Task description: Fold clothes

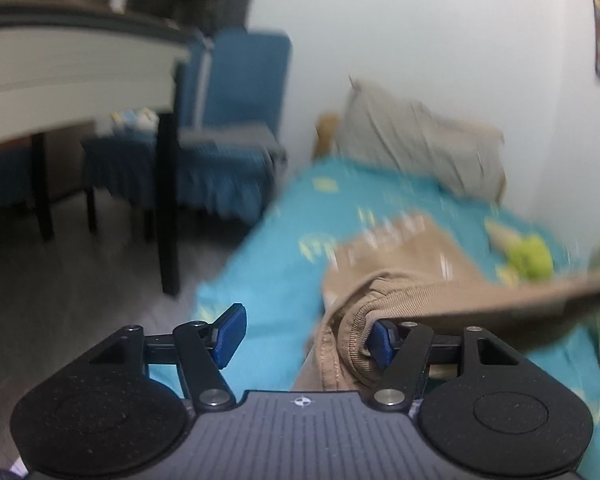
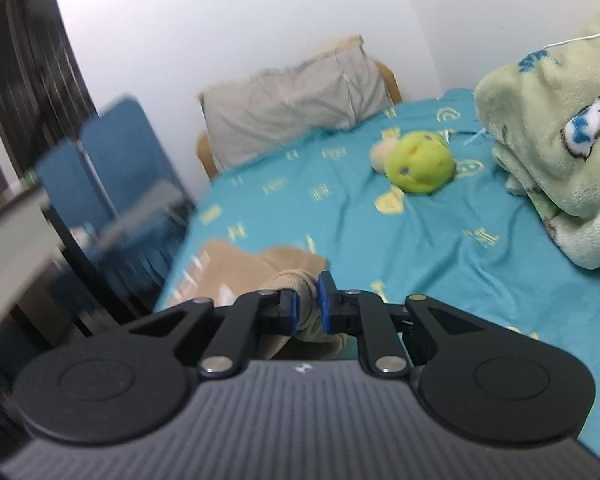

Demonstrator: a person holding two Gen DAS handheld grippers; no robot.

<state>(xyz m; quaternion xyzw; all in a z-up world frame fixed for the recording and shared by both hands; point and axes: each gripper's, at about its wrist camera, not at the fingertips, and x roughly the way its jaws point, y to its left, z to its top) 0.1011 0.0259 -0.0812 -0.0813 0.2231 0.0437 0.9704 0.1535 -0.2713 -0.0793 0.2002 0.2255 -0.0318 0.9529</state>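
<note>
A tan corduroy garment (image 1: pixel 400 292) lies on the teal bed sheet (image 1: pixel 268 248), partly lifted and stretched to the right. My left gripper (image 1: pixel 304 338) is open; the cloth's rolled hem rests against its right pad (image 1: pixel 380 342), and the left pad (image 1: pixel 230 334) is free. In the right wrist view my right gripper (image 2: pixel 308 306) is shut on a fold of the same tan garment (image 2: pixel 236 268), which hangs below the fingers. Both views are motion-blurred.
A grey pillow (image 2: pixel 292 104) leans on the wall at the bed's head. A green plush toy (image 2: pixel 418 162) and a pale green plush blanket (image 2: pixel 560 128) lie on the bed. Blue chairs (image 1: pixel 228 120) and a white table (image 1: pixel 68 68) stand left of the bed.
</note>
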